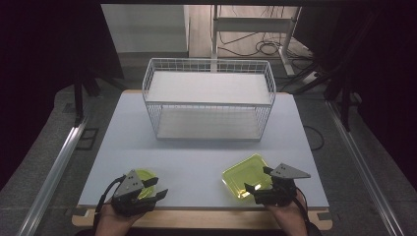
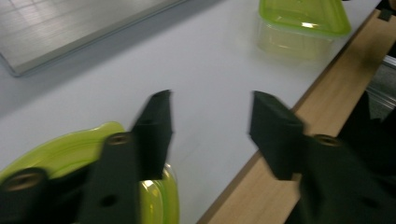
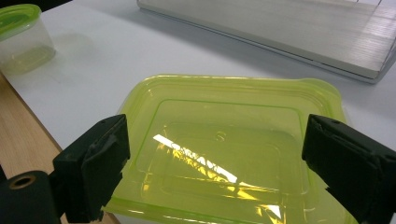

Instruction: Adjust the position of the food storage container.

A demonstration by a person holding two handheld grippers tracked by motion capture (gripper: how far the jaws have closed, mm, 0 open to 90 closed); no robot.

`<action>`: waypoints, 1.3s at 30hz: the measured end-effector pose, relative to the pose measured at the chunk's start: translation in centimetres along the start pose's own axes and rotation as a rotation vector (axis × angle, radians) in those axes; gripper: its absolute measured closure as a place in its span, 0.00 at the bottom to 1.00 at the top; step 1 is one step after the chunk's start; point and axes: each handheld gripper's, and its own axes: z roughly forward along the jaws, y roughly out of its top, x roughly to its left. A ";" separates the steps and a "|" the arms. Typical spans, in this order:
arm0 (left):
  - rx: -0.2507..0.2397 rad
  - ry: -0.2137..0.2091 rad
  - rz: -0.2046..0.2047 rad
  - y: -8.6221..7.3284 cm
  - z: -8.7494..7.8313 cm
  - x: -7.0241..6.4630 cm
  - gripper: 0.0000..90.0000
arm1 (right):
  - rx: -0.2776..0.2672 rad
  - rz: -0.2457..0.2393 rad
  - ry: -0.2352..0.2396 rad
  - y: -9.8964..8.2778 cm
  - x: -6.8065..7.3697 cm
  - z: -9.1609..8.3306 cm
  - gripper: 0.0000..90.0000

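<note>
Two green-lidded containers (image 1: 245, 175) (image 1: 143, 179) (one basket (image 1: 208, 63))

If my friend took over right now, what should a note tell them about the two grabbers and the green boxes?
Left tool: jaws apart, nothing between them; one jaw sits over the round green-lidded container, near the table's front left edge. No grip yet.
Right tool: jaws open on either side of the square green-lidded container; pads look just clear of its sides.
Wire basket: at the back of the table, both shelves bare.
Done: both tools brought to their containers.
Left: grip each container; they probably go into the basket, though that is a guess.
</note>
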 end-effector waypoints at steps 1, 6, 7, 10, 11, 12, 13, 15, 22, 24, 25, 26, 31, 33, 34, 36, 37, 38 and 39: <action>0.004 -0.009 0.007 0.0 -0.1 -0.1 0.68 | 0.002 0.001 0.000 0.0 0.0 0.0 0.09; 0.034 -0.020 0.018 0.0 -0.3 0.0 0.97 | -0.013 -0.006 0.003 0.1 0.2 -0.2 0.10; 0.041 -0.017 0.014 0.0 -0.4 0.0 1.00 | -0.016 -0.008 0.002 0.1 0.2 -0.2 0.10; 0.062 -0.016 -0.003 -0.1 -0.5 0.3 1.00 | -0.017 -0.012 0.010 0.1 0.3 -0.2 0.11; 0.067 -0.013 -0.008 -0.1 -0.5 0.3 1.00 | -0.017 -0.012 0.010 0.1 0.3 -0.2 0.11; 0.068 -0.013 -0.012 -0.2 -0.6 0.3 1.00 | -0.015 -0.012 0.011 0.1 0.3 -0.1 0.11; 0.070 -0.011 -0.018 -0.2 -0.6 0.3 1.00 | -0.015 -0.013 0.012 0.1 0.3 -0.1 0.11; 0.077 -0.013 -0.034 -0.2 -0.8 0.3 1.00 | -0.015 -0.015 0.011 0.1 0.3 -0.2 0.11; 0.091 -0.003 -0.083 -0.7 -0.8 0.6 1.00 | -0.016 -0.018 -0.009 0.1 0.3 -0.3 0.11; 0.097 0.000 -0.086 -0.8 -0.9 0.7 1.00 | -0.017 -0.016 -0.013 0.1 0.2 -0.3 0.11; 0.097 0.001 -0.090 -0.8 -1.0 0.7 1.00 | -0.017 -0.016 -0.015 0.1 0.2 -0.3 0.11; 0.099 -0.006 -0.100 -0.9 -1.1 0.8 1.00 | -0.016 -0.016 -0.017 0.1 0.2 -0.3 0.11; 0.127 -0.016 -0.122 -1.6 -1.2 0.8 1.00 | -0.013 -0.019 -0.018 0.1 0.2 -0.1 0.12; 0.137 -0.017 -0.123 -1.6 -1.0 0.9 1.00 | -0.009 -0.021 -0.016 0.0 0.2 0.0 0.12; 0.146 -0.021 -0.129 -1.7 -0.9 0.9 1.00 | -0.008 -0.021 -0.015 0.0 0.2 0.0 0.12; 0.167 -0.016 -0.133 -1.9 -0.7 1.1 1.00 | -0.006 -0.024 -0.014 0.0 0.3 0.0 0.12; 0.176 -0.016 -0.135 -2.0 -0.6 1.2 1.00 | -0.006 -0.024 -0.014 0.0 0.3 0.0 0.12; 0.179 -0.025 -0.142 -2.1 -0.6 1.4 1.00 | -0.007 -0.023 -0.013 0.0 0.3 0.0 0.12; 0.174 -0.033 -0.149 -2.2 -0.5 1.5 1.00 | -0.007 -0.022 -0.014 0.0 0.2 0.0 0.12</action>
